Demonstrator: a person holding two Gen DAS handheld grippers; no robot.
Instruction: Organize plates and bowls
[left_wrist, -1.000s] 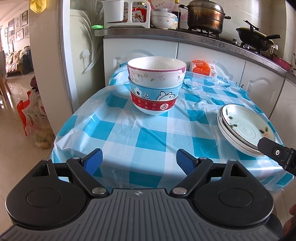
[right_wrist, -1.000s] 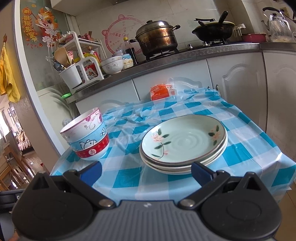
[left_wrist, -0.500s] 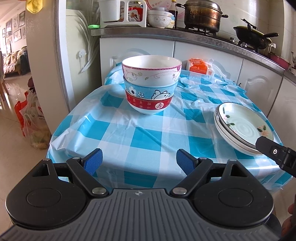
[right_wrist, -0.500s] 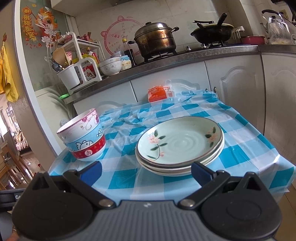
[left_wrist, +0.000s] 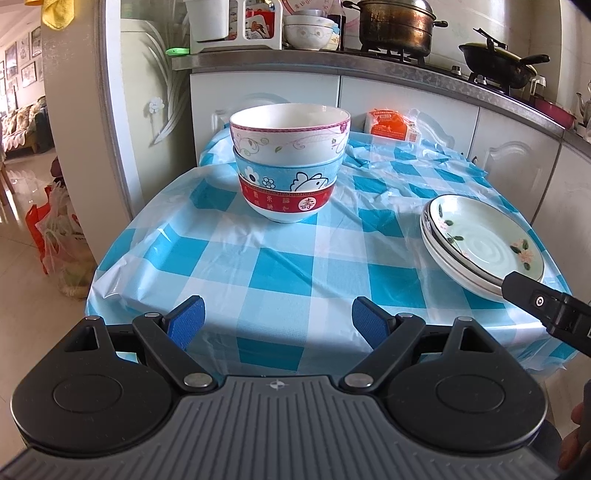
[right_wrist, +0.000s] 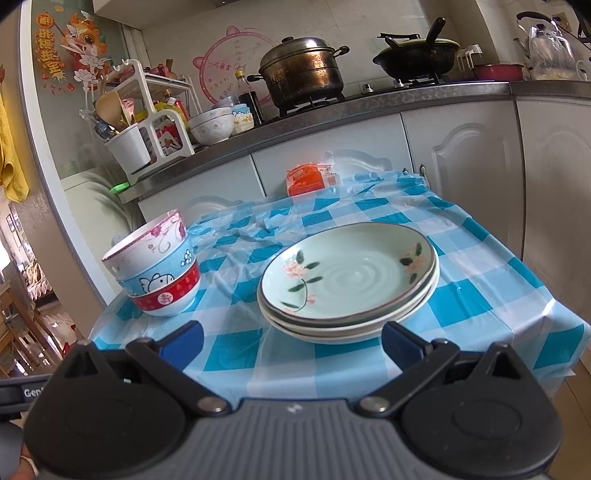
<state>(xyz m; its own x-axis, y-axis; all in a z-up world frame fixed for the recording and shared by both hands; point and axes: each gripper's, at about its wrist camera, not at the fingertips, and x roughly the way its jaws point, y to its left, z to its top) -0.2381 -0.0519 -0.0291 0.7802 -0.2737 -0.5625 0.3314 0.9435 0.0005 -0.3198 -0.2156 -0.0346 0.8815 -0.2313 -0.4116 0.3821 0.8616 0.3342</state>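
Three bowls (left_wrist: 289, 167) are nested in one stack on the blue checked table (left_wrist: 280, 266): a white floral one on top, a blue one, a red one at the bottom. The stack also shows at the left in the right wrist view (right_wrist: 157, 275). A stack of pale green flowered plates (right_wrist: 349, 282) sits at the table's right side, also seen in the left wrist view (left_wrist: 482, 245). My left gripper (left_wrist: 277, 319) is open and empty, back from the table's near edge. My right gripper (right_wrist: 291, 341) is open and empty, just short of the plates.
An orange packet (left_wrist: 393, 127) lies at the table's far edge. Behind is a counter (right_wrist: 332, 110) with a pot (right_wrist: 304, 75), a wok (right_wrist: 415, 59), bowls and a utensil rack. A bag (left_wrist: 61, 243) stands on the floor at the left.
Both grippers have drawn back a little from the table, so bowls and plates look slightly farther. Both stay open. The bowls and plates have not moved.
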